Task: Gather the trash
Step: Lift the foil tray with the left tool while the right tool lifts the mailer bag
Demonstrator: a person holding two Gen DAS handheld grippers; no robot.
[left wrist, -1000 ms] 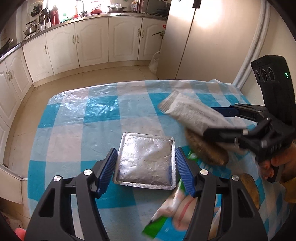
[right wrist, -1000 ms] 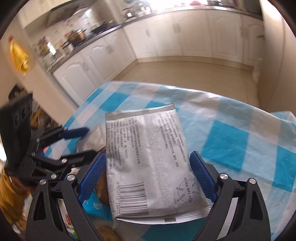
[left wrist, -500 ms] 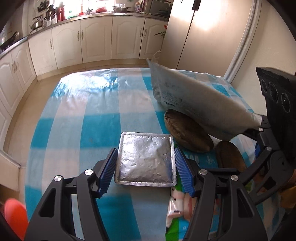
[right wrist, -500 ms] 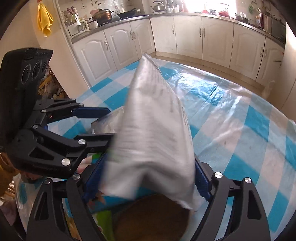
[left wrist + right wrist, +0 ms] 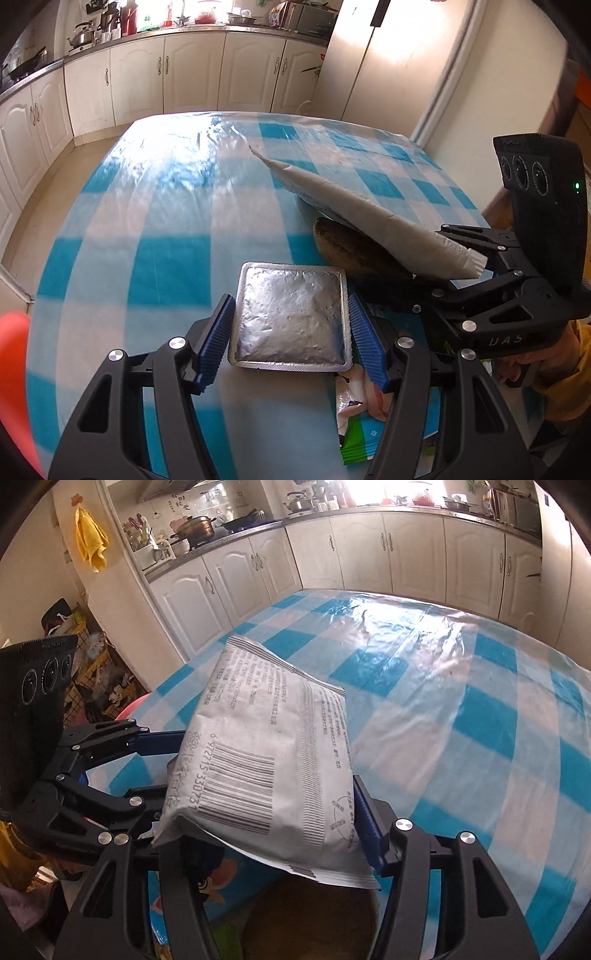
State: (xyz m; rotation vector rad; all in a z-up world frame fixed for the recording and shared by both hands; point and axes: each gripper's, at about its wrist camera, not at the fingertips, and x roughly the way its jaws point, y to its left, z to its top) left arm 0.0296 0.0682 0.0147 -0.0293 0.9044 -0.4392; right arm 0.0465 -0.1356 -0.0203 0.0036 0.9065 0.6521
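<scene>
two grippers worked over the bench [image 5: 155, 206] with its blue checked cover. the left gripper [image 5: 291, 332] was clamped on one silver foil packet [image 5: 290, 314], pads against both its side edges, low over the cloth. just right of that packet the right gripper [image 5: 273, 830] pinched one grey printed pouch [image 5: 273, 760], tilted up with its far end raised. one brown oval lump [image 5: 354, 251] lay under the pouch, just beyond the foil packet. one colourful wrapper [image 5: 360, 417] lay nearer than the packet, by its right corner.
</scene>
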